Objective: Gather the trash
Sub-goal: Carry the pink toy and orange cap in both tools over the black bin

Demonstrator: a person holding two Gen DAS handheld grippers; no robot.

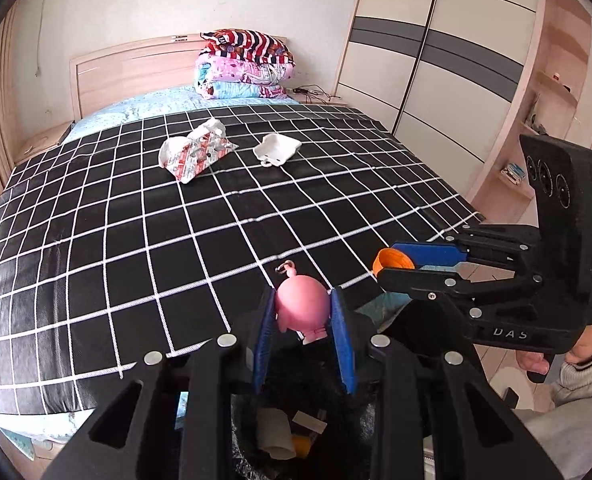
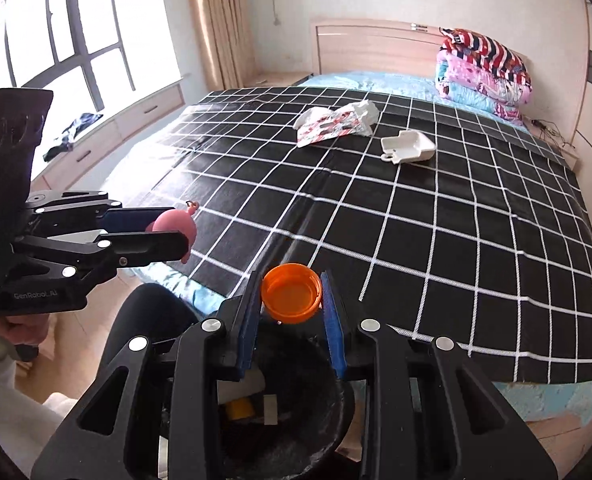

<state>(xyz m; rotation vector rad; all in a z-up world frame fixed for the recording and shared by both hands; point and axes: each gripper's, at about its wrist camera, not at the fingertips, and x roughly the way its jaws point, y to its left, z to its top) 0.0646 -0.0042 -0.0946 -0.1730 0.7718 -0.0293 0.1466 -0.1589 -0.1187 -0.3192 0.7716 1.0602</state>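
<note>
My left gripper (image 1: 302, 304) is shut on a pink round toy (image 1: 302, 306) with a small ring on top, held above a black bin (image 1: 336, 432). It also shows in the right wrist view (image 2: 176, 226). My right gripper (image 2: 292, 292) is shut on an orange bottle cap (image 2: 291, 293), held over the black bin (image 2: 296, 420), which holds paper scraps and a yellow piece. The cap shows in the left wrist view (image 1: 392, 262) too. On the bed's black checked cover lie a crumpled printed wrapper (image 1: 194, 154) (image 2: 336, 122) and a white plastic piece (image 1: 277, 149) (image 2: 407, 147).
Stacked folded quilts (image 1: 244, 66) lie at the headboard. A sliding wardrobe (image 1: 436, 60) and shelves stand right of the bed. A window bench with drawers (image 2: 96, 136) runs along the left. The bin stands on the floor at the bed's foot.
</note>
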